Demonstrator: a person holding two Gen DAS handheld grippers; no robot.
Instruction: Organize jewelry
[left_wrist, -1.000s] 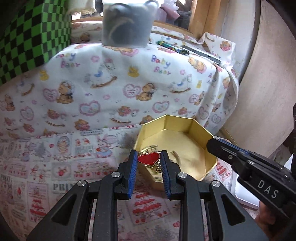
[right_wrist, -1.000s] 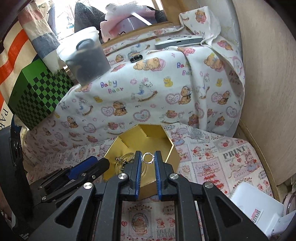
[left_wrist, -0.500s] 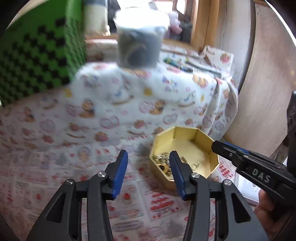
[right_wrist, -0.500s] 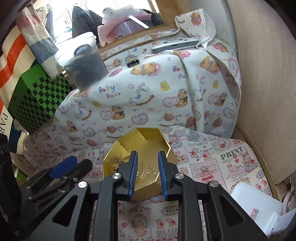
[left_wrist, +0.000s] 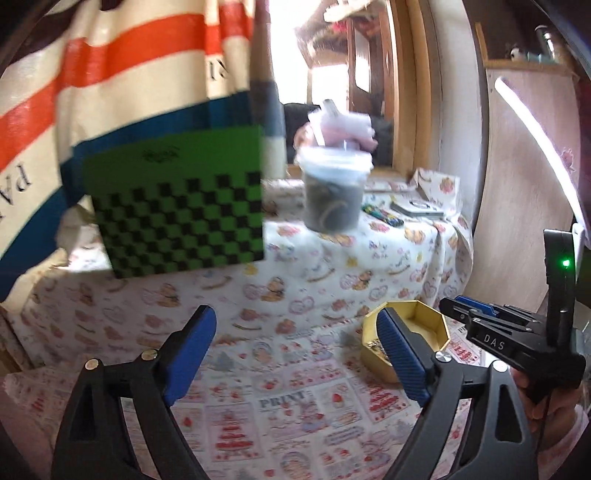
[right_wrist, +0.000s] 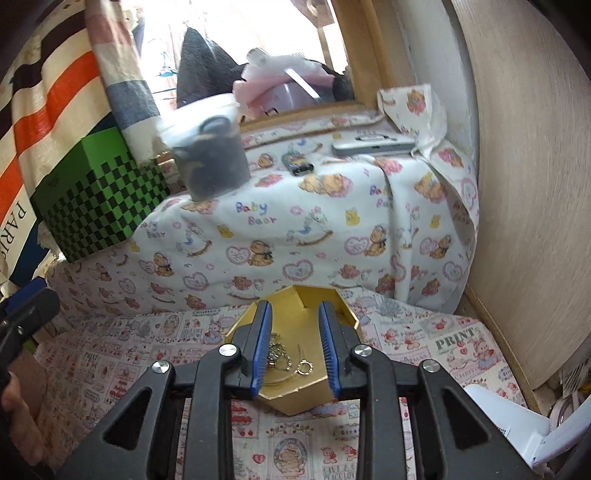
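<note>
My left gripper (left_wrist: 295, 354) jaws, opening wide and empty, have released the heart charm; right gripper (right_wrist: 295, 347) jaws, opening narrowly, dropped the ring (right_wrist: 305, 367) into the gold box (right_wrist: 351, 321).

Shiny gold metallic box (right_wrist: 343, 325), glinting metal jewelry (right_wrist: 291, 360) inside, soft matt printed cotton cloth (right_wrist: 295, 229), ribbed blue gripper pads (right_wrist: 261, 347) on matt black plastic, pale smooth wood panel (right_wrist: 535, 184), possibly cardboard checkered box (left_wrist: 177, 206)
</note>
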